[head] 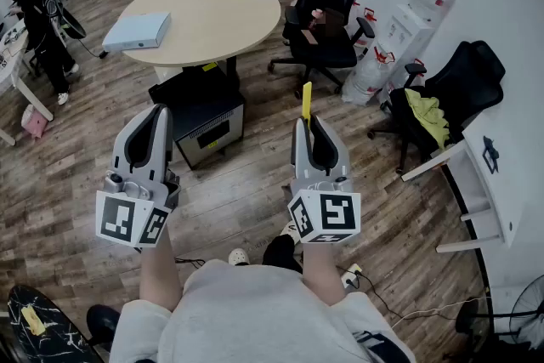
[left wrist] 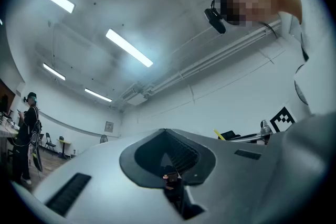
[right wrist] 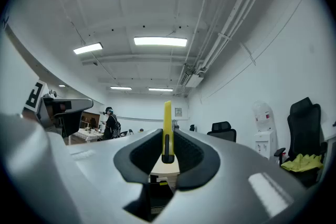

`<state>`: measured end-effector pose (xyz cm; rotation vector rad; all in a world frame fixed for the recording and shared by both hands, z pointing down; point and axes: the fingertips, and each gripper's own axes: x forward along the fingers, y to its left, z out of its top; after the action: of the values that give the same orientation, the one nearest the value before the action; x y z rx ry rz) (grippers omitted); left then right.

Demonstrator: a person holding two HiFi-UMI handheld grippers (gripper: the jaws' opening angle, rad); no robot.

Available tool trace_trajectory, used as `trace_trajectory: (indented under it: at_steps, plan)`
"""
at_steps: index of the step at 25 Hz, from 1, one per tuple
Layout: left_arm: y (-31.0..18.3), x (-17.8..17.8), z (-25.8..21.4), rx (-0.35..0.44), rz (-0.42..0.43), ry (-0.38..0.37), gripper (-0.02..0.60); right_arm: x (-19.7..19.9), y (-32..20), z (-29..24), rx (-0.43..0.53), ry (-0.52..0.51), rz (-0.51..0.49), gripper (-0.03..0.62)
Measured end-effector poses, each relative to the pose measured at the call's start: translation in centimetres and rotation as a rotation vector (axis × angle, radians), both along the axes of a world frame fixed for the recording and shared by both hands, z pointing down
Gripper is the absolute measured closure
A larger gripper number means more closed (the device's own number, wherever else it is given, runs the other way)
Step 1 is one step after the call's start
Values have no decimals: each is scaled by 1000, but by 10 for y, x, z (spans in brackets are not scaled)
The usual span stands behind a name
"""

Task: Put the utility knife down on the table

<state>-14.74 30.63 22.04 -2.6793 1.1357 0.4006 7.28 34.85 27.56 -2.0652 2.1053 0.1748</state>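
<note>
A yellow utility knife (head: 306, 100) stands upright between the jaws of my right gripper (head: 308, 123), which is shut on it; its end sticks out past the fingertips. In the right gripper view the knife (right wrist: 167, 128) rises as a thin yellow strip from the right gripper (right wrist: 168, 138), pinched between the black pads. My left gripper (head: 161, 111) hangs level with it on the left, shut with nothing held, and in the left gripper view the left gripper (left wrist: 166, 132) points up toward the ceiling. The round wooden table (head: 223, 9) lies ahead, beyond both grippers.
A white binder (head: 137, 31) lies on the round table's left part. A black cabinet (head: 202, 116) stands under its near edge. Black office chairs (head: 325, 13) (head: 450, 93), a water dispenser (head: 415, 23) and a white desk (head: 503, 161) are to the right. A person (head: 38, 23) stands far left.
</note>
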Motion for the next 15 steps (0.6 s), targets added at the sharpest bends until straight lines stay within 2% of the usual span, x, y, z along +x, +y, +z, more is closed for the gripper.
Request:
trace_trajectory:
  at_steps: [15]
  plan:
    - [-16, -1, 1, 4, 19, 16, 575, -2, -14, -1, 5, -2, 11, 519]
